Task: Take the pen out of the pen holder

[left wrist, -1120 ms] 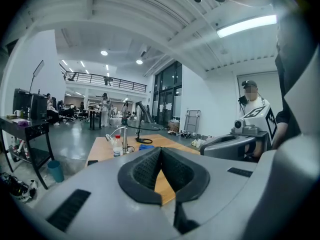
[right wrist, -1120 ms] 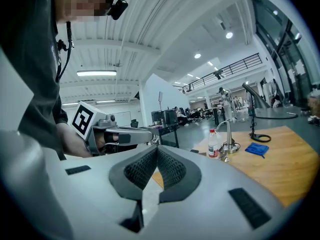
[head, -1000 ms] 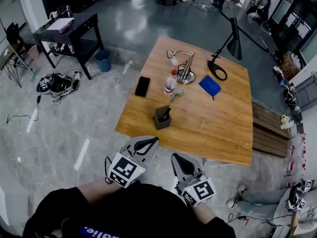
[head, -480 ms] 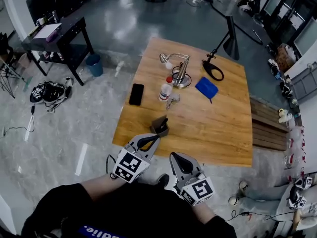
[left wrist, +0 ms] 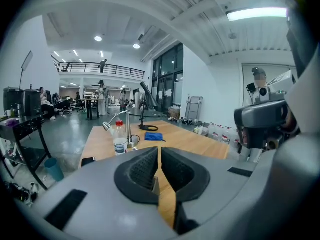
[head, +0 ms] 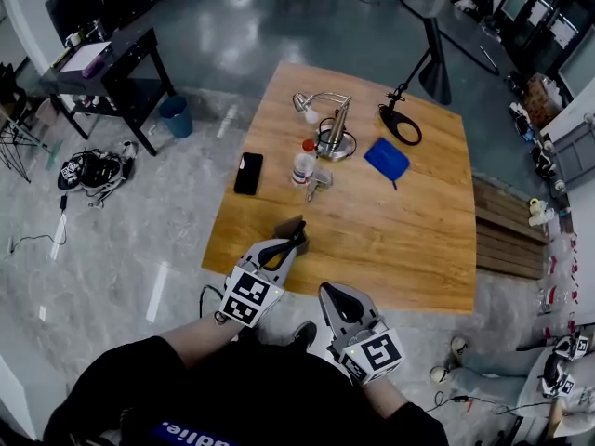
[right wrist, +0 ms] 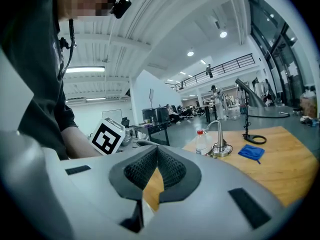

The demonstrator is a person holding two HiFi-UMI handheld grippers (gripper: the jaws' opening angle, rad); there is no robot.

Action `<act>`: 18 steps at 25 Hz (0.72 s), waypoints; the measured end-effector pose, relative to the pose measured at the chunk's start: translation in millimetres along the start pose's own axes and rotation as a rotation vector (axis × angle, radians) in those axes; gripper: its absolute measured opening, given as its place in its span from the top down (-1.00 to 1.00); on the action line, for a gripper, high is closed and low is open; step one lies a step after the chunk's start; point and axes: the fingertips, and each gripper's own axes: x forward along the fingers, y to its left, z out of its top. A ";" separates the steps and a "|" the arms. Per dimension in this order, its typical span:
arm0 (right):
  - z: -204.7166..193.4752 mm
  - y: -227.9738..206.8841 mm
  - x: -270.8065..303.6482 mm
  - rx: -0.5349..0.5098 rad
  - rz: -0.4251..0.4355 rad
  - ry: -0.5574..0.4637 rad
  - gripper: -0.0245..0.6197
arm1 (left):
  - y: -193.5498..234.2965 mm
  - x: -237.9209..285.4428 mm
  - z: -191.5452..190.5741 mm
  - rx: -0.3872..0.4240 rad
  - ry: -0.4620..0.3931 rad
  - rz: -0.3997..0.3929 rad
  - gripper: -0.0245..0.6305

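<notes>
Hovering left gripper at near worktop edge, fingers clenched, empty; pen holder just ahead. Right gripper farther back, fingers clenched too.

Wooden desk carries pen holder near front edge, black phone, bottle, silver lamp, blue cloth, black ring base
</notes>
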 end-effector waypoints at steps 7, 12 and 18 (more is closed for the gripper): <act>-3.7 -7.0 3.0 0.001 0.017 0.017 0.90 | 6.6 26.3 -17.9 0.003 0.066 0.024 0.82; -2.8 -15.2 4.5 0.007 0.020 0.032 0.90 | 15.7 44.6 -30.2 -0.004 0.111 0.049 0.75; -11.1 -22.0 4.1 0.015 0.021 0.048 0.90 | 22.9 62.6 -49.8 -0.028 0.152 0.076 0.70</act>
